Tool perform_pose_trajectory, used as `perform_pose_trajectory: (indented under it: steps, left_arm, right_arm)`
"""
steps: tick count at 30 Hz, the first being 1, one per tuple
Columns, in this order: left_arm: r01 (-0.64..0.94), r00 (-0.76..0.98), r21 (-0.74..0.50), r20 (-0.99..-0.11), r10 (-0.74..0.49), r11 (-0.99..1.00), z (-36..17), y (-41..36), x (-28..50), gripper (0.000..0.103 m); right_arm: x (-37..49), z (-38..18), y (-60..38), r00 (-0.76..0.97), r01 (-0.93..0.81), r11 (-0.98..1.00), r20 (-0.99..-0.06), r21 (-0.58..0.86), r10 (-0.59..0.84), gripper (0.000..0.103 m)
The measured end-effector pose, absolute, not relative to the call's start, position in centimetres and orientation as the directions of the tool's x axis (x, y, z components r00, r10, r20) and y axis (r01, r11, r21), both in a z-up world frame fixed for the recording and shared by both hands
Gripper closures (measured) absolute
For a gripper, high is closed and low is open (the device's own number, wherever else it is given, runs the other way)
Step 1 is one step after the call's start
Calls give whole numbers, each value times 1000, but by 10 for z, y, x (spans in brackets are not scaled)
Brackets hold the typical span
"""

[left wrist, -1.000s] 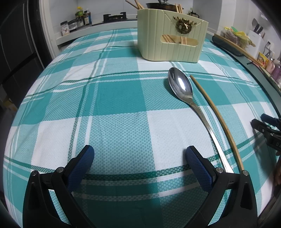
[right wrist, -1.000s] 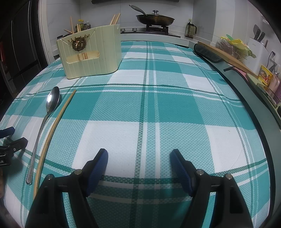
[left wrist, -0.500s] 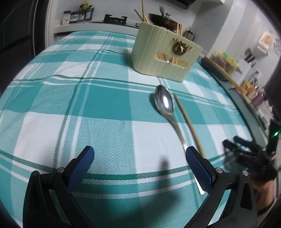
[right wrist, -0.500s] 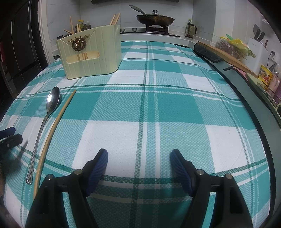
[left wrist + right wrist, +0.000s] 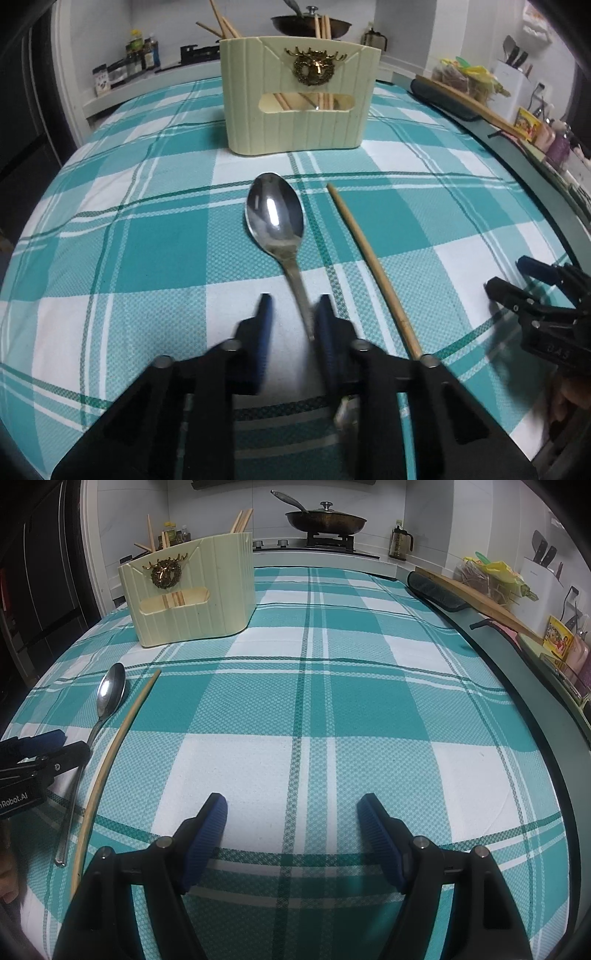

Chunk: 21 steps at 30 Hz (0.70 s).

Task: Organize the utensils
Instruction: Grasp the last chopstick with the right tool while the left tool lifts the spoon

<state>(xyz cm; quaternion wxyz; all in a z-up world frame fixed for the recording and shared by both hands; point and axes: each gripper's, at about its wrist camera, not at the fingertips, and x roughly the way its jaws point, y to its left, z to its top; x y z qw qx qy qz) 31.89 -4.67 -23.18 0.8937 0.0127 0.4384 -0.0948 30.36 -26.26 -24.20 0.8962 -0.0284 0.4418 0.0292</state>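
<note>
Listing contents: checked bench [image 5: 332,709], utensil sorting underway.
Left tool [image 5: 293,325]: low over the bench, blurred; its blue pads [image 5: 264,321] are drawn in narrow on either side of the spoon's handle, with a gap showing on the left side. The right pad appears to touch the handle; whether the handle is truly clamped I cannot tell. In the right wrist view the same tool [image 5: 55,744] sits at the far left, straddling the handle.
Right tool [image 5: 291,823]: released, blue pads [image 5: 207,823] spread wide, hovering over bare cloth well apart from the utensils. Seen from the left wrist view at the right edge [image 5: 517,280].
Spoon [image 5: 275,218]: steel, lying flat on the cloth, bowl up and pointing toward the holder, handle running back between the left tool's pads. Also visible in the right wrist view [image 5: 110,692], its handle end lying on the cloth behind the left tool.
Chopstick [image 5: 373,266]: single, bamboo-coloured, lying just beside the spoon on its right, roughly parallel, not touching it; visible too from the right wrist [image 5: 118,742].
Utensil holder [image 5: 299,99]: cream, ribbed, upright, gold stag emblem on the front, window slot showing chopsticks inside; more sticks rise above its rim. Stands beyond the spoon's bowl, apart from it [image 5: 192,594].
Tablecloth [image 5: 147,229]: teal and white check, covering the bench.
Background: frying pan [image 5: 325,518] on a stove; knife block [image 5: 543,572] at right.
</note>
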Motion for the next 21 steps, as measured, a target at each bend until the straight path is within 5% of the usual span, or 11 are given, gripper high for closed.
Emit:
perform_pose_trajectory:
  steps: [6, 13, 19, 21]
  left_arm:
    - [136, 597, -110, -784, -170, 985, -233, -21, 312, 98]
    - [61, 599, -112, -791, -126, 992, -234, 11, 307, 98]
    - [46, 593, -108, -797, -114, 993, -234, 28, 299, 97]
    - [47, 589, -113, -800, -119, 993, -233, 35, 296, 97]
  right_arm:
    - [297, -232, -256, 616, -117, 992, -780, 44, 107, 28]
    - [290, -213, -169, 537, -360, 924, -782, 125, 315, 31]
    - [304, -239, -136, 518, -368, 930, -835, -24, 184, 92]
    - [305, -241, -149, 526, -311, 950, -835, -9, 164, 95]
